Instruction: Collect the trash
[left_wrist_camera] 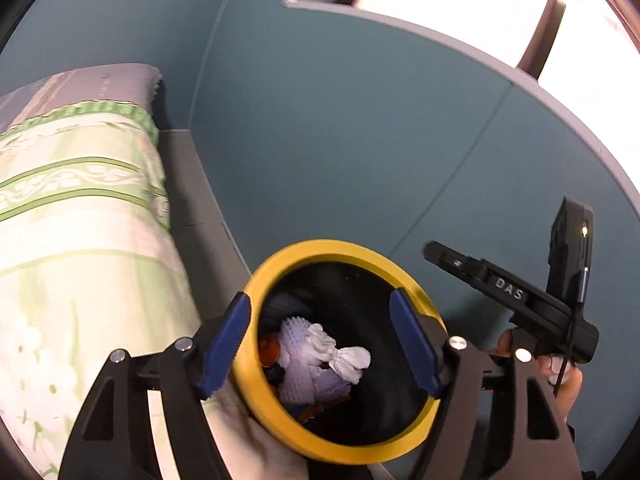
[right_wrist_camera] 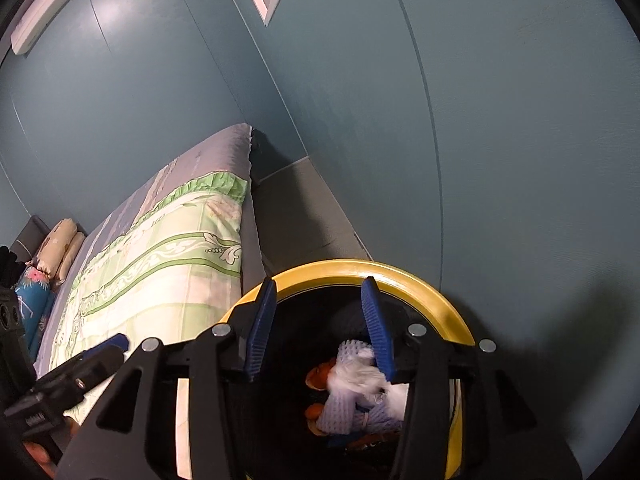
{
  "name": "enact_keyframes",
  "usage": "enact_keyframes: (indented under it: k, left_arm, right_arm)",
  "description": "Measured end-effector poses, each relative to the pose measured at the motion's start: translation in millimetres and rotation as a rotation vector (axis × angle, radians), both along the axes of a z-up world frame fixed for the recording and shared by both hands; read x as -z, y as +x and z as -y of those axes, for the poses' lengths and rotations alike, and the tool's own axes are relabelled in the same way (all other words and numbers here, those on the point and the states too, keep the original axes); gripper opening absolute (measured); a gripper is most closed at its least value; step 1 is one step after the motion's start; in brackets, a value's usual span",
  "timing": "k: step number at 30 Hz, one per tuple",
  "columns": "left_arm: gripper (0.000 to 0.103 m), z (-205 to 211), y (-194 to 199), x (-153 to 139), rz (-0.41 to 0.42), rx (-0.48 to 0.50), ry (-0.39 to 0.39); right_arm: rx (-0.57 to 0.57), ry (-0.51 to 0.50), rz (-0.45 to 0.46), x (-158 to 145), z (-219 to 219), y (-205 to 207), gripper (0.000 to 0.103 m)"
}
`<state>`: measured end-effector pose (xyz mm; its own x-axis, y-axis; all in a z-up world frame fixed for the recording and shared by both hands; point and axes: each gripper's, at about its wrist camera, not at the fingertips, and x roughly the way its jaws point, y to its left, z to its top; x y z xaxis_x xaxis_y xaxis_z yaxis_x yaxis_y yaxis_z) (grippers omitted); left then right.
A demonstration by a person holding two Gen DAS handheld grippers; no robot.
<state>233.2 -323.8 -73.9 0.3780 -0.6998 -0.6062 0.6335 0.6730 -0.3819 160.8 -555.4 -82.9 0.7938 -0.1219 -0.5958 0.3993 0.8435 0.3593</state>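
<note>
While tongs (left_wrist_camera: 320, 344) gape — trash (left_wrist_camera: 320, 360) below.

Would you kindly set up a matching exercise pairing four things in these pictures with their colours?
Things:
1. bin rim
2. finger pads
3. wall
4. crumpled tissue

Colours:
A. white
B. teal
C. yellow
D. blue

Pairs: 1-C, 2-D, 3-B, 4-A
</note>
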Motion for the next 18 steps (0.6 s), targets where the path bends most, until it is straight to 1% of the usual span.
enact_keyframes:
  k: [1, 2, 4, 6, 8, 9, 10, 11, 13, 15, 17, 18]
  left_arm:
    - [0.069, -7.1, -0.2, -2.6, 0.005, -0.009, -0.006]
    - [0.070, -18.7, -0.9, -5.7, 0.018, -0.026, -0.009]
    - [0.075, -41.2, -2.4, -10.3, 0.043, -0.071, -0.004]
    - [0.076, -65.8, -3.6, -13.4, 0.063, -0.111, -0.003]
    - [0.078, -98.2, -7.2, -16.4, 0.092, -0.174, 0.013]
    - [0.082, -114.2, -8.8, -16.9, 0.103, -0.208, 0.022]
    - [0.083, -126.6, -9.7, -18.3, 0.114, -0.233, 0.025]
    - [0.083, -144.5, -13.5, -21.0, 0.135, -0.266, 0.031]
    - [0.091, -172.9, -22.6, -27.4, 0.169, -0.327, 0.042]
    - [0.093, -207.6, -34.6, -33.5, 0.206, -0.398, 0.039]
    - [0.095, -232.2, -48.0, -41.6, 0.236, -0.454, 0.041]
    - [0.095, -251.2, -58.0, -46.4, 0.257, -0.496, 0.039]
  right_arm:
    - [0.008, -0.004, 0.003, -2.1, -1.6, -1.9, 0.043]
    - [0.014, -0.009, 0.006, -4.6, -4.0, -3.6, 0.045]
    - [0.016, -0.035, 0.009, -9.9, -11.1, -5.6, 0.051]
    - [0.018, -0.058, 0.013, -15.5, -21.0, -7.9, 0.054]
    - [0.003, -0.084, 0.024, -22.0, -37.0, -6.7, 0.060]
    - [-0.005, -0.094, 0.030, -25.1, -43.8, -7.6, 0.065]
    - [-0.018, -0.108, 0.039, -28.6, -55.9, -7.6, 0.071]
    - [-0.034, -0.119, 0.049, -32.3, -67.0, -7.5, 0.074]
    - [-0.076, -0.139, 0.082, -40.6, -93.8, -7.9, 0.086]
    - [-0.102, -0.147, 0.116, -47.2, -113.4, -10.9, 0.093]
    - [-0.122, -0.161, 0.156, -55.8, -140.0, -14.7, 0.095]
    - [-0.126, -0.171, 0.176, -59.8, -151.1, -17.3, 0.095]
